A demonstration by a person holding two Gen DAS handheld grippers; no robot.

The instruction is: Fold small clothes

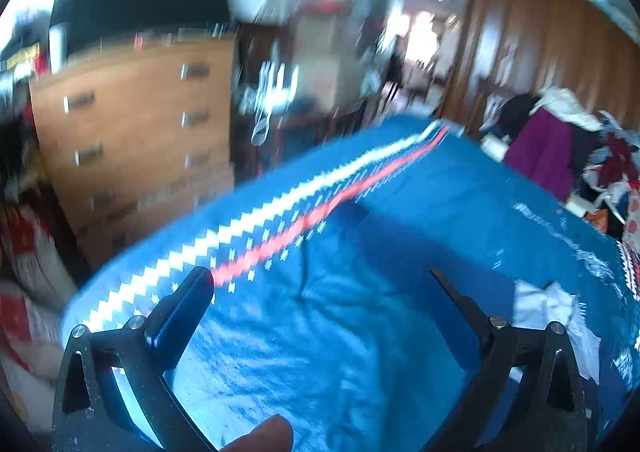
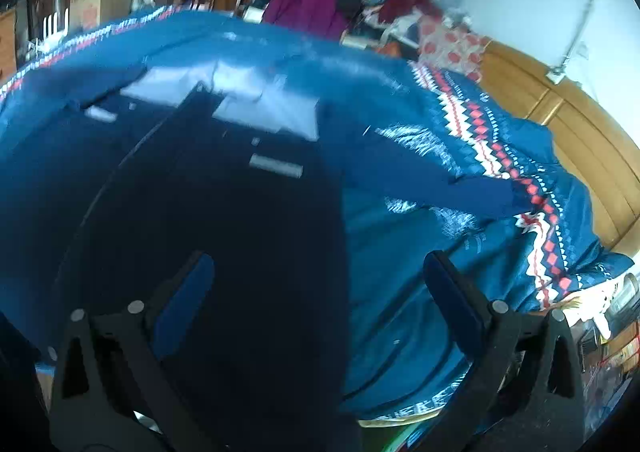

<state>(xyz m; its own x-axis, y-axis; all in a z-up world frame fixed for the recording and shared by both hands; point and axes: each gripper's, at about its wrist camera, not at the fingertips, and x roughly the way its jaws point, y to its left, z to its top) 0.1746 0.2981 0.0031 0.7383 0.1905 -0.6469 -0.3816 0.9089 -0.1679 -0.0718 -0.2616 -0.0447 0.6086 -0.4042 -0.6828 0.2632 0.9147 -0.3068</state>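
We look from the left wrist low over the blue bedspread [image 1: 360,332], facing the wooden dresser [image 1: 132,132] at 10 o'clock. From the right wrist we look across it toward the clothes pile [image 2: 320,0] at 12. Both share the bedspread.

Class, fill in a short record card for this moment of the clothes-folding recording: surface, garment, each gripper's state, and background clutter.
Surface: bed with blue patterned blanket
Garment: dark navy piece with pale patches, spread on the blanket
Other cloth: small white item near the blanket's edge
Left gripper: open, holding nothing, above the blanket
Right gripper: open, holding nothing, over the dark garment
Background: wooden dresser; pile of clothes beyond the bed
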